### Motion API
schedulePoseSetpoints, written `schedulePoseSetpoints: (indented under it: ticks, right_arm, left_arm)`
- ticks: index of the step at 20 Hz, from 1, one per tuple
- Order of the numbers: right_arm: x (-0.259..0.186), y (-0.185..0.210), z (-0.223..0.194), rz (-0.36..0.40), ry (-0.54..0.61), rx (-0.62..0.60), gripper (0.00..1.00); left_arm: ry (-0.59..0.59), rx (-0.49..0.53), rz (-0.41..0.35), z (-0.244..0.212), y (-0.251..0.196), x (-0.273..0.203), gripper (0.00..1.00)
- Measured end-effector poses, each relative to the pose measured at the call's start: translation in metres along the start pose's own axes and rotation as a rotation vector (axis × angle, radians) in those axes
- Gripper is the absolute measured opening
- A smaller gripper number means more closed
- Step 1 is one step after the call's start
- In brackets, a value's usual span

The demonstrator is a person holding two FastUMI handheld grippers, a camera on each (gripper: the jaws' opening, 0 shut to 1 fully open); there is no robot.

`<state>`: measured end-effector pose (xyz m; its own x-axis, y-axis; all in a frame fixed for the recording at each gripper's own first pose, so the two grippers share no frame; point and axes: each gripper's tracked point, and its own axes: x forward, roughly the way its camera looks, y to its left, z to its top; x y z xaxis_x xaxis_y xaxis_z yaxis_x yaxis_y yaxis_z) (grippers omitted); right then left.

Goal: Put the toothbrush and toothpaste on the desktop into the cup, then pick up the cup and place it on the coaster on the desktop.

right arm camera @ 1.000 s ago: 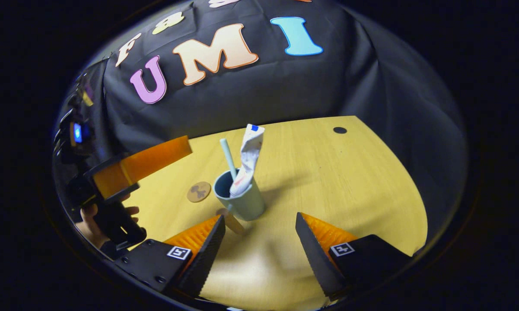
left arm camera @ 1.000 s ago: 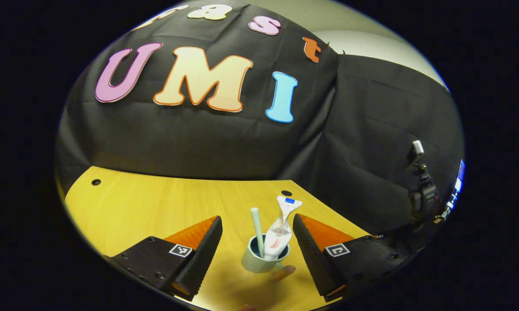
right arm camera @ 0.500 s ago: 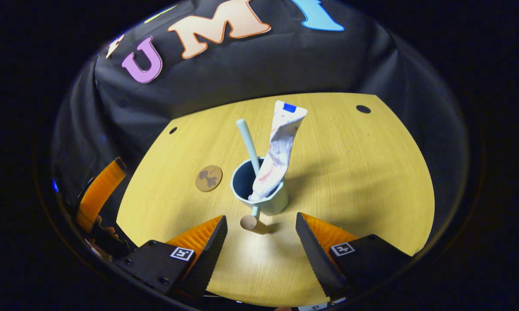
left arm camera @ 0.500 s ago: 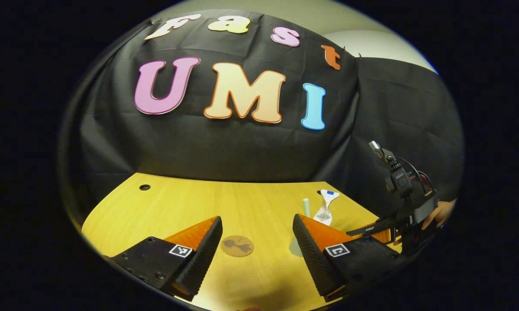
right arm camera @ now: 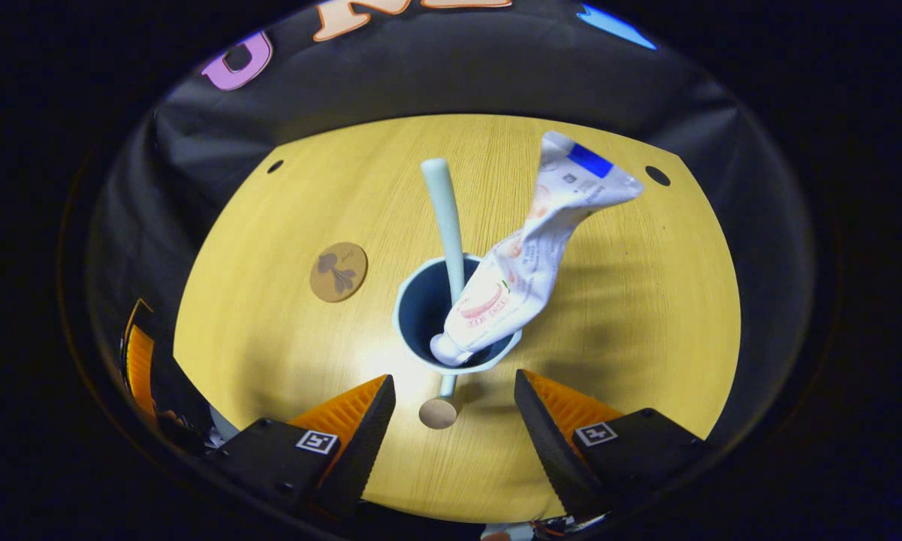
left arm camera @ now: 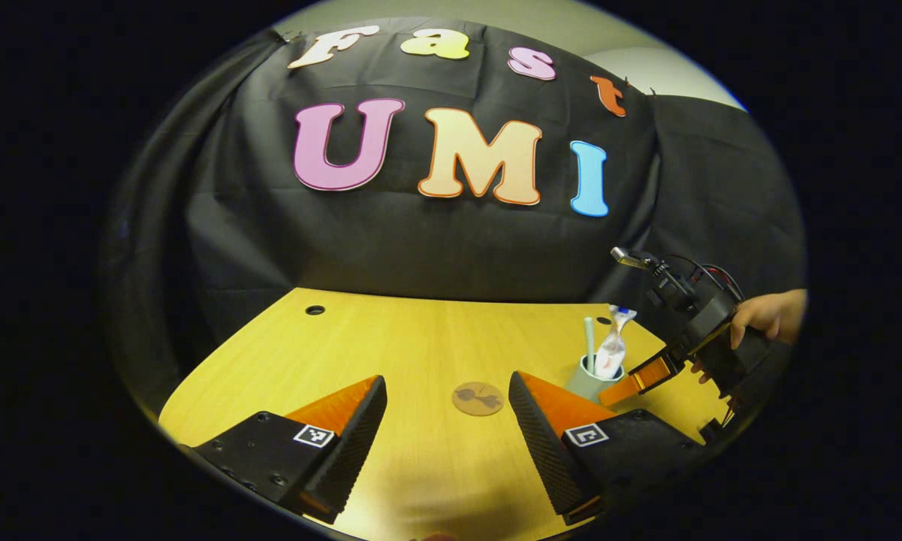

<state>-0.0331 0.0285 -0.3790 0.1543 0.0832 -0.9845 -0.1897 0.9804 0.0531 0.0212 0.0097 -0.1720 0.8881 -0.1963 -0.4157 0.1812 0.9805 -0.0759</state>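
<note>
In the right gripper view a pale blue-green cup [right arm camera: 417, 319] stands on the yellow desktop [right arm camera: 646, 323]. A light toothbrush handle [right arm camera: 444, 218] and a crumpled white toothpaste tube [right arm camera: 529, 259] lean out of it. Its side handle [right arm camera: 438, 412] points toward me, between the fingers of my right gripper [right arm camera: 454, 376], which is open just above and before the cup. The round brown coaster [right arm camera: 338, 271] lies to the cup's left. In the left gripper view my left gripper [left arm camera: 447, 377] is open and holds nothing, with the coaster [left arm camera: 478, 398] just beyond it and the cup [left arm camera: 587, 382] farther right.
A hand [left arm camera: 766, 315] holds the right gripper [left arm camera: 641, 375] beside the cup in the left gripper view. The desktop has small dark holes [right arm camera: 656, 175] near its back corners. Black cloth walls close in the back and sides. The left gripper's finger [right arm camera: 140, 368] shows at the left edge.
The left gripper has drawn back left, away from the cup, so the coaster now lies ahead of it. The right gripper has moved in close over the cup. Both stayed open.
</note>
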Motion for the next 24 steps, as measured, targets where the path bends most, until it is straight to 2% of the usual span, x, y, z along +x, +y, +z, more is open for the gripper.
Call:
schedulePoseSetpoints:
  ticks: [3, 4, 5, 6, 7, 8, 9, 11, 12, 13, 14, 15, 18, 19, 21, 23, 24]
  right_arm:
    - [0.011, 0.004, -0.002, -0.029, 0.046, -0.030, 0.98]
    - [0.015, 0.005, -0.003, -0.039, 0.059, -0.038, 0.94]
    - [0.018, 0.005, -0.003, -0.046, 0.070, -0.042, 0.98]
    - [0.023, 0.005, -0.003, -0.054, 0.080, -0.040, 0.99]
    - [0.026, 0.005, -0.002, -0.057, 0.086, -0.035, 0.94]
    - [0.030, 0.004, -0.002, -0.064, 0.092, -0.033, 0.94]
    - [0.032, 0.002, -0.001, -0.072, 0.098, -0.032, 0.99]
    - [0.037, 0.000, -0.002, -0.077, 0.120, -0.021, 0.99]
    - [0.039, -0.002, -0.003, -0.078, 0.127, -0.017, 0.94]
    - [0.041, -0.003, -0.003, -0.081, 0.132, -0.015, 0.94]
    - [0.042, -0.004, -0.003, -0.079, 0.138, -0.013, 0.99]
    - [0.044, -0.004, -0.004, -0.071, 0.143, -0.013, 0.94]
    - [0.047, -0.006, -0.005, -0.075, 0.152, -0.022, 0.90]
    - [0.047, -0.008, -0.006, -0.075, 0.157, -0.028, 0.79]
    - [0.048, -0.011, -0.012, -0.071, 0.179, -0.034, 0.68]
    - [0.051, -0.016, -0.015, -0.073, 0.188, -0.064, 0.43]
    - [0.050, -0.016, -0.014, -0.073, 0.190, -0.077, 0.28]
  left_arm:
    - [-0.002, -0.025, 0.030, -0.003, 0.019, -0.007, 0.95]
    - [-0.001, -0.033, 0.036, -0.006, 0.025, -0.008, 0.95]
    - [0.002, -0.039, 0.041, -0.008, 0.028, -0.008, 0.95]
    - [0.008, -0.047, 0.045, -0.010, 0.032, -0.010, 0.95]
    - [0.012, -0.053, 0.047, -0.012, 0.034, -0.010, 0.95]
    - [0.019, -0.057, 0.048, -0.015, 0.037, -0.011, 0.95]
    - [0.024, -0.059, 0.049, -0.016, 0.039, -0.012, 0.95]
    - [0.034, -0.057, 0.048, -0.021, 0.041, -0.012, 0.95]
    - [0.038, -0.055, 0.048, -0.022, 0.042, -0.012, 0.95]
    - [0.041, -0.054, 0.049, -0.022, 0.044, -0.011, 0.95]
    - [0.040, -0.051, 0.051, -0.020, 0.046, -0.011, 0.95]
    - [0.038, -0.049, 0.053, -0.020, 0.047, -0.010, 0.95]
    - [0.039, -0.048, 0.054, -0.020, 0.048, -0.009, 0.95]
    - [0.041, -0.050, 0.053, -0.020, 0.047, -0.008, 0.95]
    - [0.043, -0.056, 0.050, -0.021, 0.045, -0.007, 0.95]
    - [0.046, -0.060, 0.049, -0.023, 0.045, -0.006, 0.95]
    - [0.047, -0.061, 0.048, -0.022, 0.044, -0.005, 0.95]
